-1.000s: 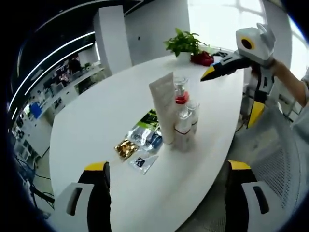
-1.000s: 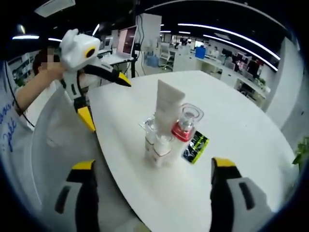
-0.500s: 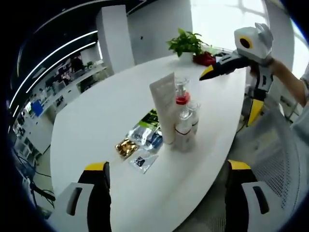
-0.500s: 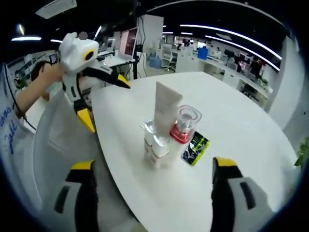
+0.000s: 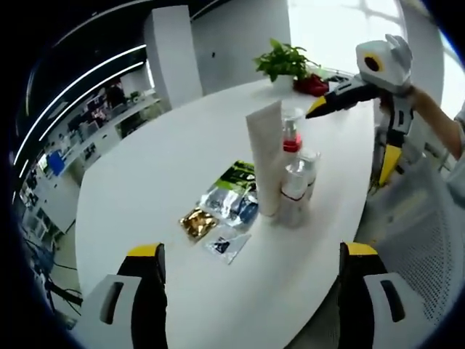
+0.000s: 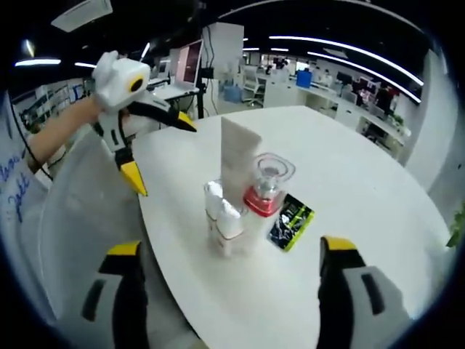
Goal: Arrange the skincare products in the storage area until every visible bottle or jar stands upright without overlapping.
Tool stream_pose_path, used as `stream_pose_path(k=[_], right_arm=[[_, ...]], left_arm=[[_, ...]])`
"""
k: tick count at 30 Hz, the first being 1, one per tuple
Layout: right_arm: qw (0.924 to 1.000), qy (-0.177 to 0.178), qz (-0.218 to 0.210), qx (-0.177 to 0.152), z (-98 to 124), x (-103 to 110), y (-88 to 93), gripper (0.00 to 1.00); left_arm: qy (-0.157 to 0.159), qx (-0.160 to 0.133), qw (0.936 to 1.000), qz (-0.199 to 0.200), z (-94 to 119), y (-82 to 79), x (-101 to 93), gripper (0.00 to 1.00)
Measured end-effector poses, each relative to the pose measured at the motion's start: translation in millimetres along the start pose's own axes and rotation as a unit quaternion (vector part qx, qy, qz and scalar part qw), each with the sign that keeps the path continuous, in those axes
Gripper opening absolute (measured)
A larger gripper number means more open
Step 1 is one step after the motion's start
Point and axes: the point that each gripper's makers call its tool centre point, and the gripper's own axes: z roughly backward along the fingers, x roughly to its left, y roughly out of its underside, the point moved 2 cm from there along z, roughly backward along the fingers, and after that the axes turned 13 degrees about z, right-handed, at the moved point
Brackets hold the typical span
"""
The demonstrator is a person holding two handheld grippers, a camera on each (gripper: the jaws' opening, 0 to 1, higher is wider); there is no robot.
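Bright window glare, fisheye-warped edges

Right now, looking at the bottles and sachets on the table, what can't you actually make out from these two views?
- Sachets, left gripper view: print too small to read.
- Small bottles, right gripper view: clustered and overlapping, so their exact count and any contact between them are unclear.
- White tube, left gripper view: its base is partly hidden behind the bottles; it blocks part of the red-collared pump bottle.
- Green sachet, right gripper view: partly hidden behind the pump bottle.
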Motion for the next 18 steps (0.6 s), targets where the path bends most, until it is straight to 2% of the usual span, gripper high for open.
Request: stream_pose_path(k=[4,12,18], right_arm=[[1.0000,0.004,-0.002,0.002,-1,-10,2.4,1.00],[0.9999,-0.002,-0.013,0.010,-4,-22,10.4,1.00],[0.9996,-0.009,-0.020,0.016,-6,-28,15.3,1.00]], left_arm=[[-0.002,0.012,0.9999,-0.012,-12,-3.4,10.4,0.97],[0.003,0.006,0.9995,-0.032,-29,-15.9,25.1,0.97],[-0.013,-0.004,0.9995,-0.030,-40,-26.2,42.9,0.97]])
